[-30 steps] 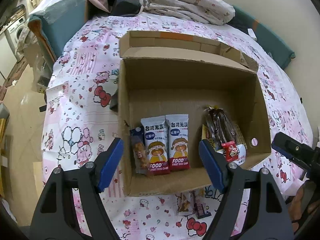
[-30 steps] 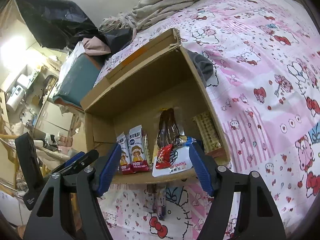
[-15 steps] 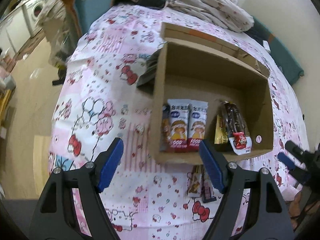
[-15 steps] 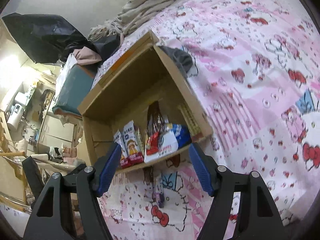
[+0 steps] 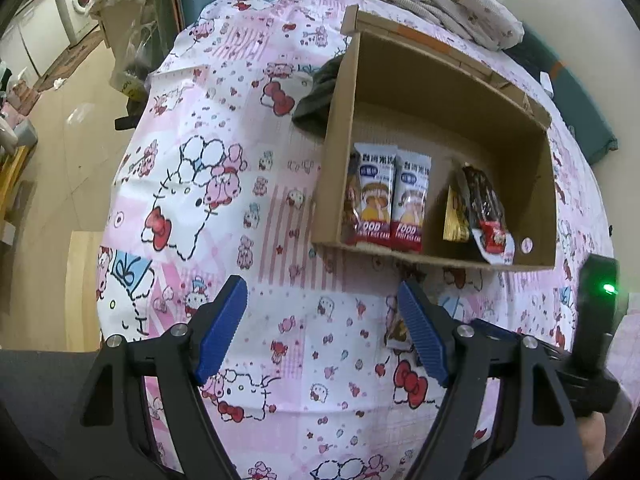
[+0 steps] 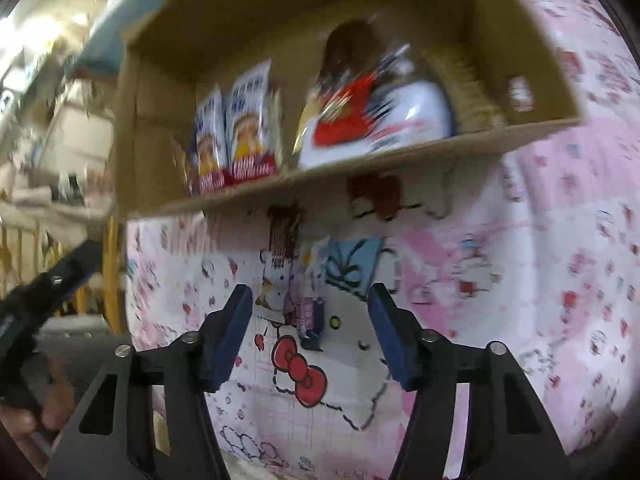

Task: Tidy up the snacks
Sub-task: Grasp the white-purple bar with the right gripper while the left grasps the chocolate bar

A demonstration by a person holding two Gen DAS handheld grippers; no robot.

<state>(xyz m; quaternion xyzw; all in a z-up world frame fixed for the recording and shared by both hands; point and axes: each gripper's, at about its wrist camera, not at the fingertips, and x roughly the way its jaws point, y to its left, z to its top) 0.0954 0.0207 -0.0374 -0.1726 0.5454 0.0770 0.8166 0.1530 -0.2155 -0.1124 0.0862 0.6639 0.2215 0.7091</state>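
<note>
- We judged the main risk to be a missed grab: the right gripper [image 6: 310, 332] was narrowing its jaws over the loose snack packets [image 6: 298, 280] on the bed, with nothing pressed between the pads yet. The right wrist view was blurred, so the aim looked uncertain.
- We thought the pads could pinch the soft pink cartoon bedsheet [image 6: 500, 280] along with a wrapper, or catch only one of the packets lying close together.
- We also saw a chance of bumping the near wall of the cardboard box [image 5: 340, 152], which stood just beyond the packets at twelve o'clock from the right gripper, and shifting the rows inside.
- The left gripper [image 5: 322, 330] hung wide and empty over the sheet; one blue pad [image 5: 420, 336] partly hid the loose packets at its three o'clock, so the two tools could collide.
- The loose snacks looked like slim, dark, glossy wrappers, one brownish and one with purple and blue; we could not read them.
- Inside the box, two white-and-red rice cake packets [image 5: 394, 200] lay side by side at the left, a brown bar beside them.
- At three o'clock from those lay a yellow packet, a dark clear-wrapped snack [image 5: 482, 196] and a small red candy on a white pouch.
</note>
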